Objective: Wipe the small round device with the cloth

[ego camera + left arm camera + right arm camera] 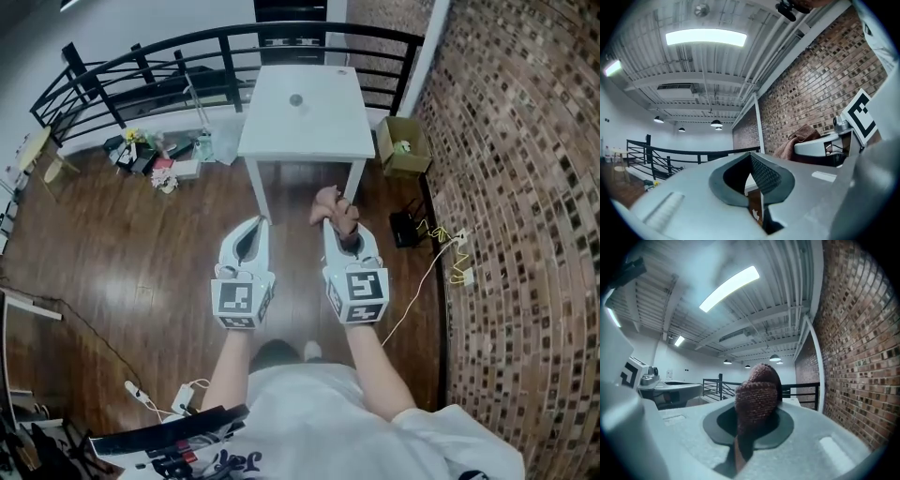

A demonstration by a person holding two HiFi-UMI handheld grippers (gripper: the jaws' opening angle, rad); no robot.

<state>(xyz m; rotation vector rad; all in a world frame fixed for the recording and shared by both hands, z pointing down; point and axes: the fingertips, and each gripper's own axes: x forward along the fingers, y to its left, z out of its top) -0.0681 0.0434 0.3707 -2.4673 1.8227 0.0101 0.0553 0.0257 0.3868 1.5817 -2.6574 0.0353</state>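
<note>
The small round device (296, 99) lies on the white table (328, 131) ahead of me, well beyond both grippers. My right gripper (335, 223) is shut on a brown knitted cloth (328, 204), which bunches up above its jaws (757, 394). The left gripper (260, 222) is held level beside it, shut with nothing between the jaws (761, 190). In the left gripper view, the cloth (799, 137) shows at the right. Both grippers are over the wooden floor in front of the table.
A black railing (141, 56) curves behind the table. A brick wall (525, 187) runs along the right. An open cardboard box (403, 145) stands by the table's right leg. Clutter (159, 159) lies on the floor at left, cables (441, 246) at right.
</note>
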